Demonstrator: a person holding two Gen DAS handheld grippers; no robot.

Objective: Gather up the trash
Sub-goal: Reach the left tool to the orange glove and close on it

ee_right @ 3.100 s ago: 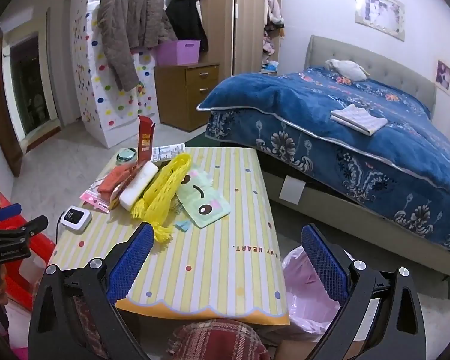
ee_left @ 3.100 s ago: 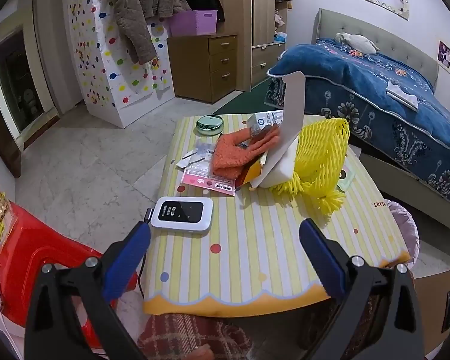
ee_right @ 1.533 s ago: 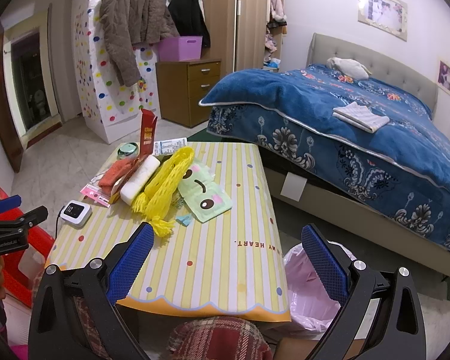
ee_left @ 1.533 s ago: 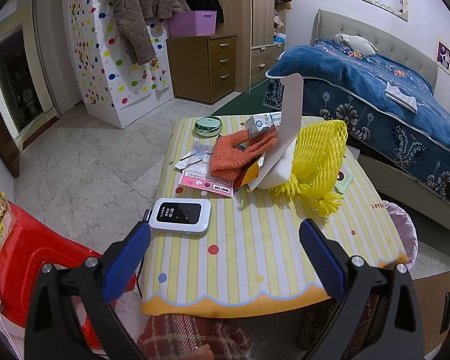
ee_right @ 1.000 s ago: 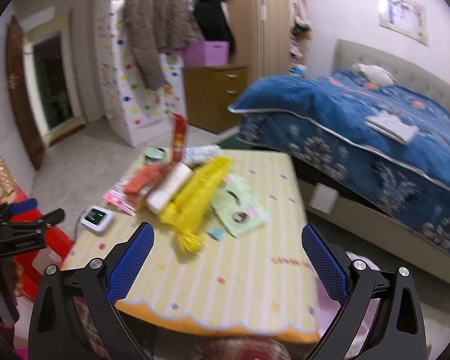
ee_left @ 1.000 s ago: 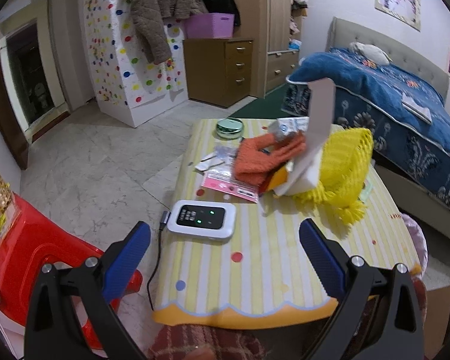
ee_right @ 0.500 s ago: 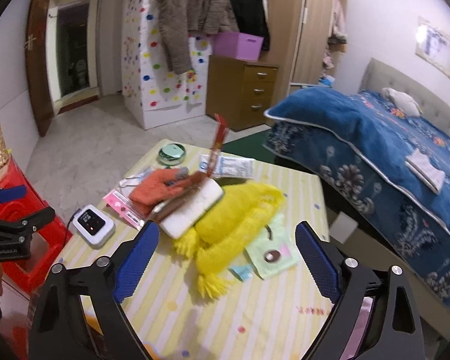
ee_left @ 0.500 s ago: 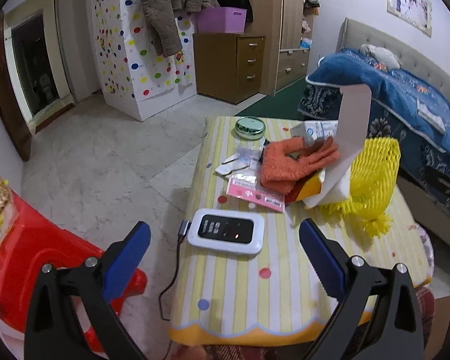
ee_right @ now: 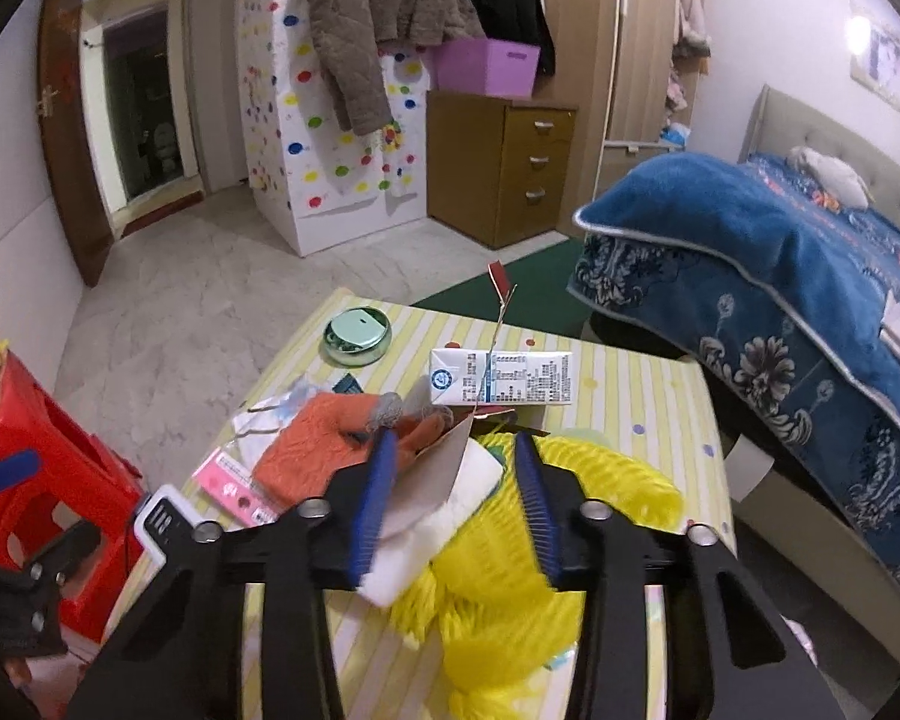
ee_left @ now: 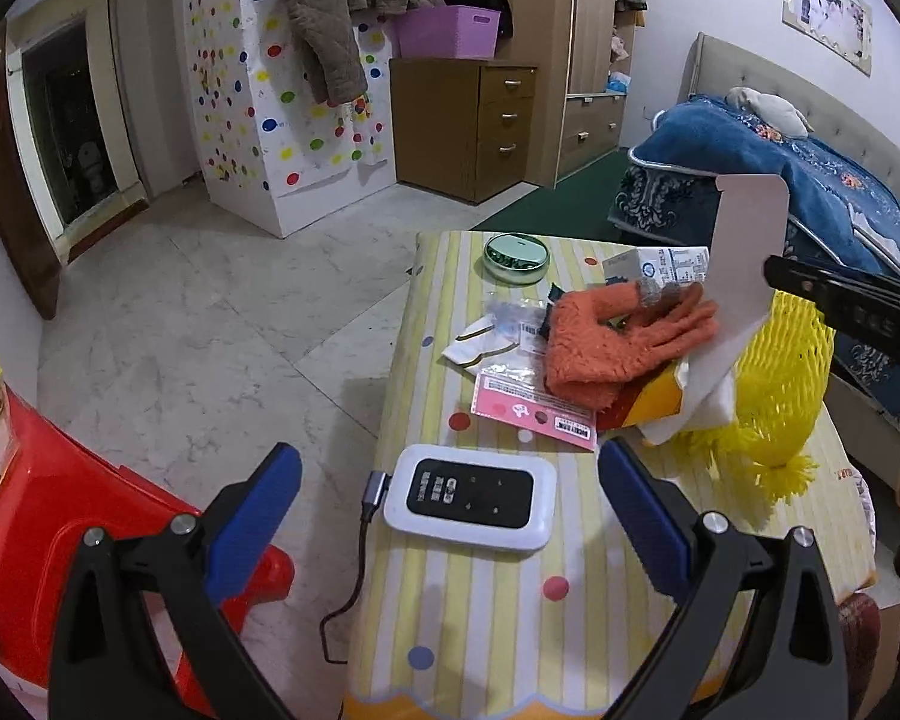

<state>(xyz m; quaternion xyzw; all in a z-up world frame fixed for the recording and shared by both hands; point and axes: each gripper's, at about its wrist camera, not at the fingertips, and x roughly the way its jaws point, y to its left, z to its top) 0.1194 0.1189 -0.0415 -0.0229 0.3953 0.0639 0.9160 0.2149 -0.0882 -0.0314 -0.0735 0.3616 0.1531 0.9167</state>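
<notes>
Right gripper closing in on the trash pile at the middle of the striped table.

The opened cardboard packet (ee_right: pixel 450 450) with its white foam block (ee_right: pixel 426 534) lies among the clutter on the table (ee_right: pixel 630 384), against the yellow foam net (ee_right: pixel 570 540) and under the orange glove (ee_right: pixel 330 438); a milk carton (ee_right: pixel 501 377) lies just beyond. The right gripper (ee_right: pixel 456 510) hovers over the packet and block, its jaws have just been narrowing and stand partly apart with the packet's flap and block between them; whether the pads press yet cannot be told. The left gripper (ee_left: pixel 450 510) hangs wide apart and empty above the white pocket router (ee_left: pixel 471 495). The step in hand looks like the first pick: next, the jaws likely need to pinch the packet without snagging the glove or net.
</notes>
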